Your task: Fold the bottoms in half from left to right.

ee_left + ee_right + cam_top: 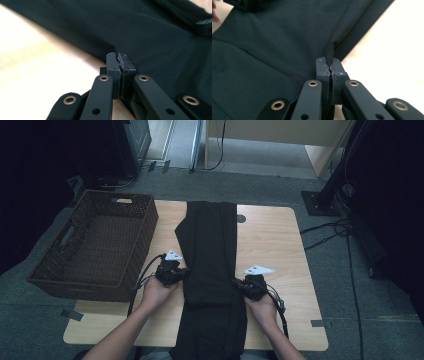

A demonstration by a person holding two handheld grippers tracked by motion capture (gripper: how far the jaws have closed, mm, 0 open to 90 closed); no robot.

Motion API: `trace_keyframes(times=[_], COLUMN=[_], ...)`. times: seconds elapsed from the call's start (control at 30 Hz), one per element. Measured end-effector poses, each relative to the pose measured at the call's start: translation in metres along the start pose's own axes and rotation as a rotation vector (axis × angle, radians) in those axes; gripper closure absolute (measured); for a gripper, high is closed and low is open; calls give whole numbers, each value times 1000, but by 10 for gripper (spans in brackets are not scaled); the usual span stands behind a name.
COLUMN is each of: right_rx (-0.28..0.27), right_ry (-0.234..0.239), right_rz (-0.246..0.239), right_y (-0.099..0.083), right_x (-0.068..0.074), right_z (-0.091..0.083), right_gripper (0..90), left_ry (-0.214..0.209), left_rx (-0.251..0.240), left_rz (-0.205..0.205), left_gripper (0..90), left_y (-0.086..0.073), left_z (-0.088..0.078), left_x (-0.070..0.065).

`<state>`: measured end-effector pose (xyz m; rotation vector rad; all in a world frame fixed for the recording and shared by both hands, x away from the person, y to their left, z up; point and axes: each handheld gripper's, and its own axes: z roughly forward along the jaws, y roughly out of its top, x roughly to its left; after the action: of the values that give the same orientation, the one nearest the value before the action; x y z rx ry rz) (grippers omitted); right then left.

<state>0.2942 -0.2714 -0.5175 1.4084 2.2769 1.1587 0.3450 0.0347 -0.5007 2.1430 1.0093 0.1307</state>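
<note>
A long black garment (210, 270) lies lengthwise down the middle of the wooden table (272, 240), its near end hanging over the front edge. My left gripper (184, 271) is at the cloth's left edge, shut on a pinch of the black garment (140, 32); the left gripper (119, 58) has its jaws pressed together with fabric between them. My right gripper (238, 282) is at the right edge, likewise shut on a fold of the black garment (274, 50); the right gripper (330, 64) holds that fold upright in its tips.
A dark woven basket (97, 245) stands on the table's left side, hanging partly over the edge. A round cable hole (241, 218) sits right of the cloth at the back. Cables (325, 232) and a stand base (320, 202) lie on the floor to the right.
</note>
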Motion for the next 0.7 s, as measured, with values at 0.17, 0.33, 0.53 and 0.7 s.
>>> trace_keyframes(times=[0.17,0.33,0.53,0.7], right_rx=[13,-64,-124,-113], right_ry=[-8,-44,-86,-101], right_rz=[-33,-23,14,37], right_y=[-13,2,40,62], right_x=[13,4,-14,-24], right_z=[-12,-10,11,40], right_gripper=[814,608,487,436], left_ry=[-31,-35,-29,-29], left_rx=[24,18,15,3], left_rz=[-26,-36,-21,-34], left_gripper=[889,889,885,884], left_y=[-16,-17,-19,-20], left_z=[-4,-4,-4,-4], left_x=[-6,-5,-5,-5])
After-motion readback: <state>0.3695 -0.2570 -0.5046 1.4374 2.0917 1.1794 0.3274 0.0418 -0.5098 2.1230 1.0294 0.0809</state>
